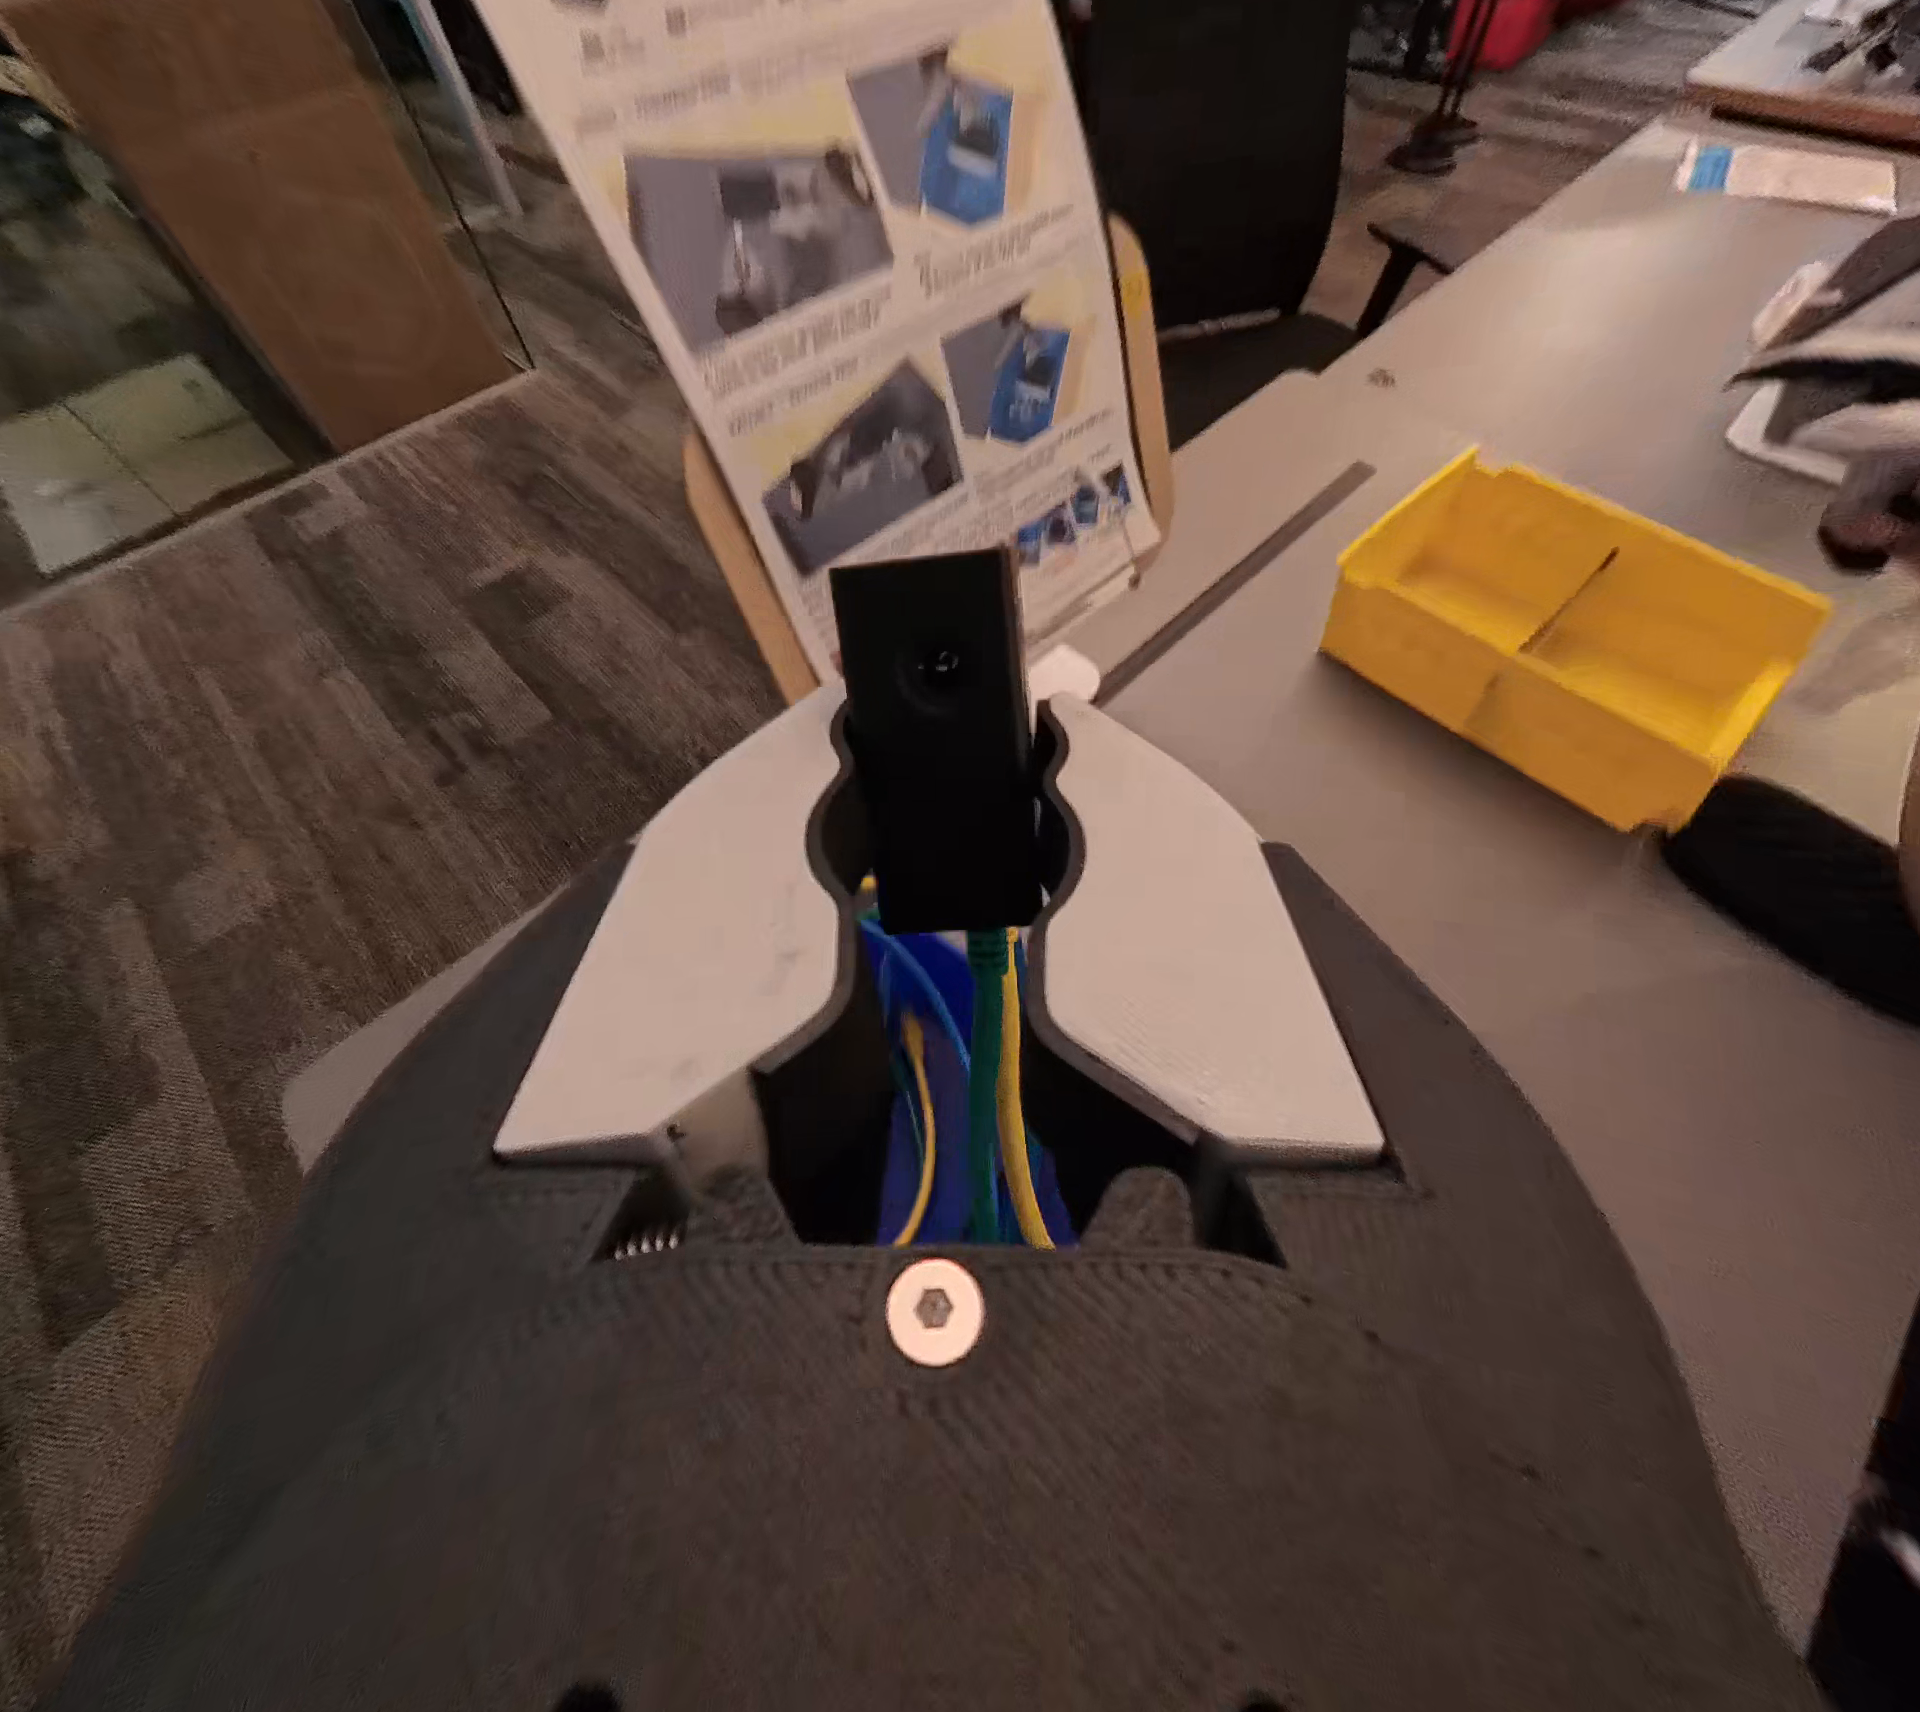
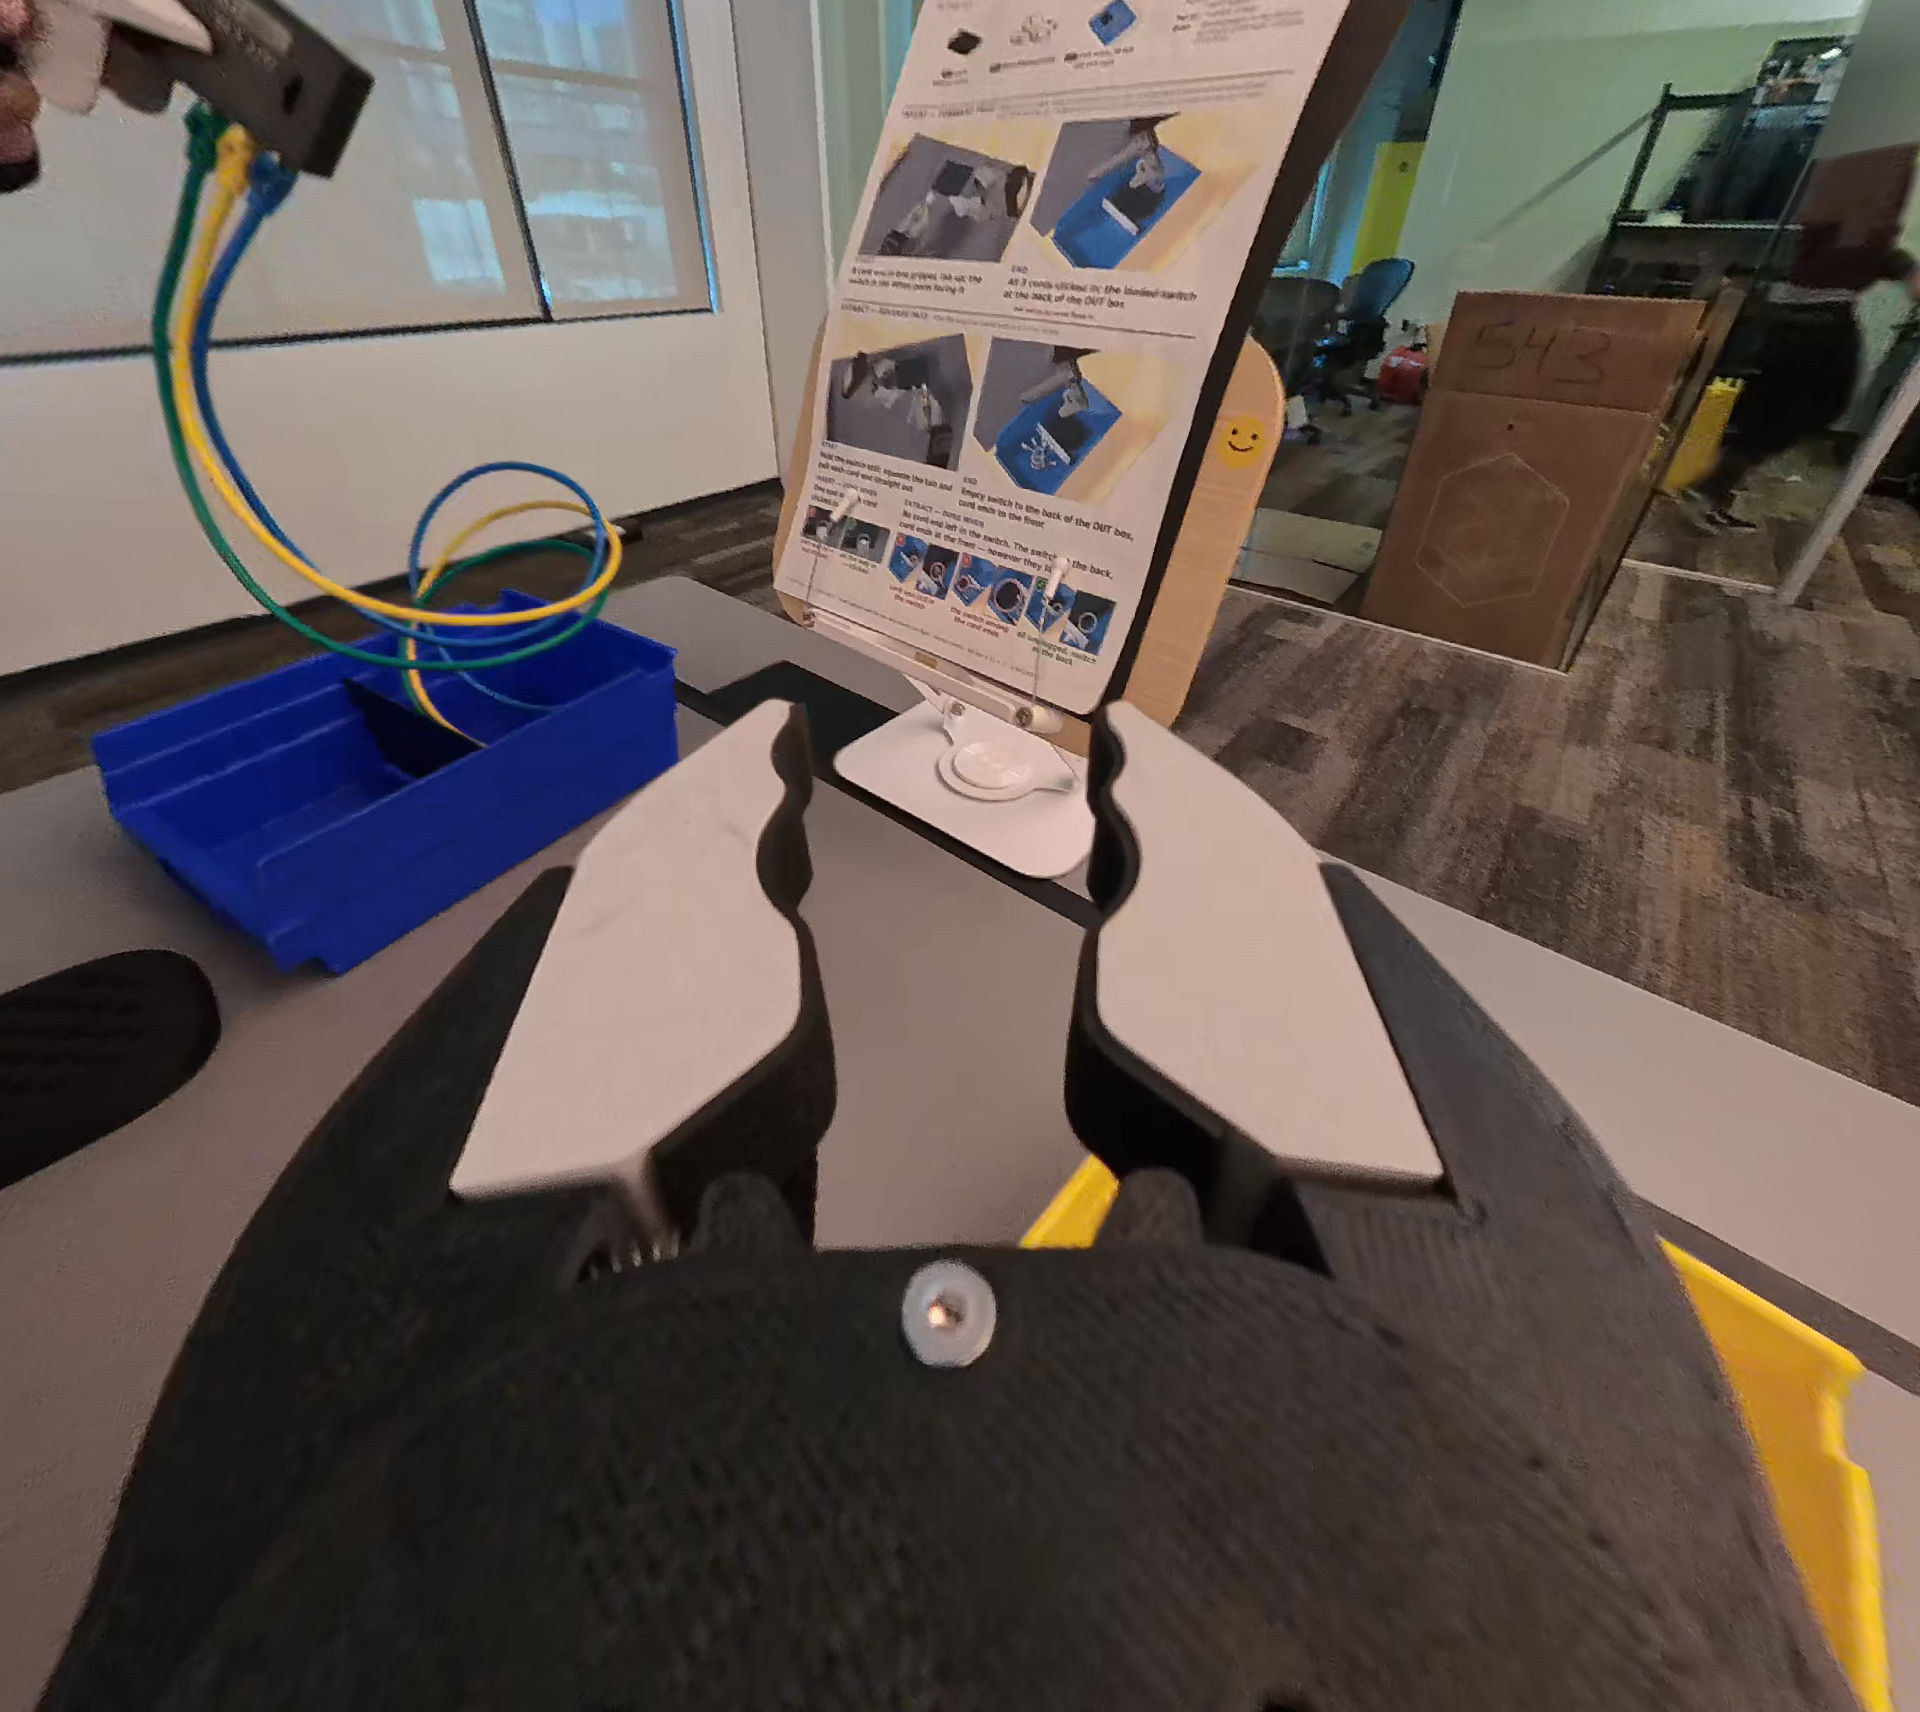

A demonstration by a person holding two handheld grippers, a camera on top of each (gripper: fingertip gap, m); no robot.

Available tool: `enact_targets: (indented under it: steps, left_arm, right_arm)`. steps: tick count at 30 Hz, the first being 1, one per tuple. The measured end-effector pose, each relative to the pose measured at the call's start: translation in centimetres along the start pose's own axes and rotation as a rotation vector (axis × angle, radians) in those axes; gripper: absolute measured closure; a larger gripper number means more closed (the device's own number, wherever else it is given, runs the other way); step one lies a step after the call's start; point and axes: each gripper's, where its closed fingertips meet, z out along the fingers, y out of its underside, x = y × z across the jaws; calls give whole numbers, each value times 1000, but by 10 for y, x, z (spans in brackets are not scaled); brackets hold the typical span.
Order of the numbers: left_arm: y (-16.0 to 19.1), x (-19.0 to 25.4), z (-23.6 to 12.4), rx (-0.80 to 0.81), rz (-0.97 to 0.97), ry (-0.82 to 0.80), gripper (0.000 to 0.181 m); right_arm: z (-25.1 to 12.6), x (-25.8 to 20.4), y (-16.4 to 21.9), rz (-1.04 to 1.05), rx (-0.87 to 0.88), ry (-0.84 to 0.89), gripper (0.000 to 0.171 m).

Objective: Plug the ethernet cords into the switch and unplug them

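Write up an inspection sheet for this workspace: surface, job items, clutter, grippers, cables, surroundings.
Surface: grey table, mostly bare.
Job's things: black switch held in the air; green, yellow and blue cords plugged into it.
Clutter: blue bin and yellow bin, both with dividers; instruction sheet on a white stand; black pad.
Grippers: left gripper shut on the switch; right gripper open, empty.
Cables: cords loop down from the switch into the blue bin.
Surroundings: carpet, glass walls, cardboard box, office chairs.
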Motion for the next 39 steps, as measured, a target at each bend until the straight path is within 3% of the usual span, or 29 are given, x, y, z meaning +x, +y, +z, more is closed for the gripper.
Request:
enact_targets:
  steps: [6,13,17,20,23,26,32,35,37,39]
  left_arm:
    - [-98,71,-15,95,40,-94,154]
    - [-195,120,-36,196,94,-181,154]
    - [-235,135,-52,241,115,-242,154]
    - [-246,147,-52,269,82,-215,154]
    - [-228,153,-30,265,24,-152,154]
    - [-186,156,9,268,-51,-74,154]
    - [-61,169,100,340,-436,248,154]
    - [3,185,140,340,-620,399,154]
    - [41,195,162,337,-702,457,154]
    - [72,201,179,362,-771,482,154]
  right_arm:
    - [2,-10,-6,-8,41,-46,120]
    - [12,-23,2,-78,-10,-57,119]
    - [15,-27,4,-115,-31,-46,119]
    - [14,-28,4,-136,-35,-39,119]
    - [9,-28,-2,-166,-21,-17,119]
    - [1,-31,-9,-167,6,-26,120]
    - [5,-40,-11,-209,54,-63,119]
    - [19,-65,-3,-324,73,-143,110]
    - [32,-88,11,-384,71,-230,109]
    - [50,-100,24,-295,36,-270,110]
